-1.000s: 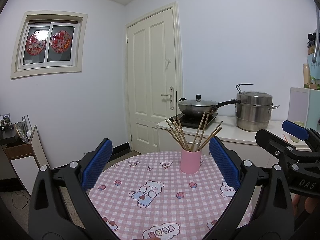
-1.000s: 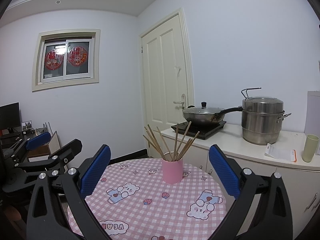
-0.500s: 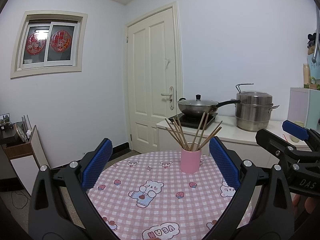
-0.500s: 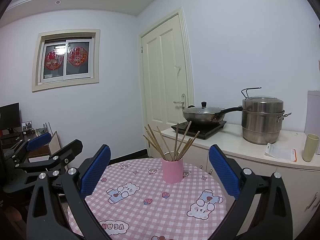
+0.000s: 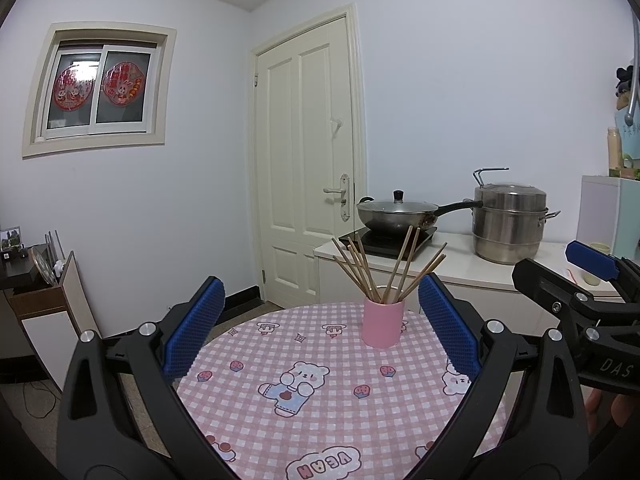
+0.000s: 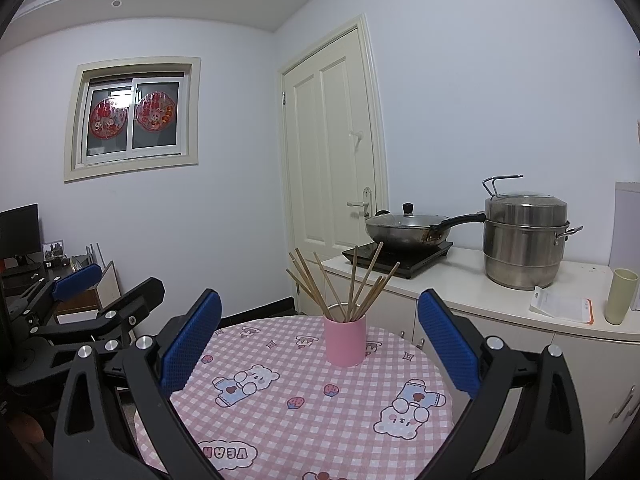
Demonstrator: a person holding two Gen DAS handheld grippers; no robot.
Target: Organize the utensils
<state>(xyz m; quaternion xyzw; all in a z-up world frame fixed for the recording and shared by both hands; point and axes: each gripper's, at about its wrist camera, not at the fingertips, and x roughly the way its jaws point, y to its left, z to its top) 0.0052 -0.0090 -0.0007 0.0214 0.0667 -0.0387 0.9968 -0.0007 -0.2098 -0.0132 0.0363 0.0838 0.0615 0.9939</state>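
A pink cup (image 5: 382,325) (image 6: 345,340) stands near the far edge of a round table (image 5: 320,408) (image 6: 304,420) with a pink checked cloth. Several wooden chopsticks (image 5: 394,266) (image 6: 352,284) stick up out of it, fanned apart. My left gripper (image 5: 320,328) hovers over the near side of the table, open, nothing between its blue pads. My right gripper (image 6: 318,334) is likewise open and empty, short of the cup. In the left wrist view the right gripper (image 5: 588,264) shows at the right edge; the left gripper (image 6: 76,280) appears at the left of the right wrist view.
Behind the table runs a white counter (image 6: 480,296) with an induction hob, a lidded wok (image 6: 408,232), a steel steamer pot (image 6: 524,240), a paper slip and a pale green cup (image 6: 620,296). A cream door (image 5: 308,160) is shut. A low cabinet (image 5: 44,308) stands left.
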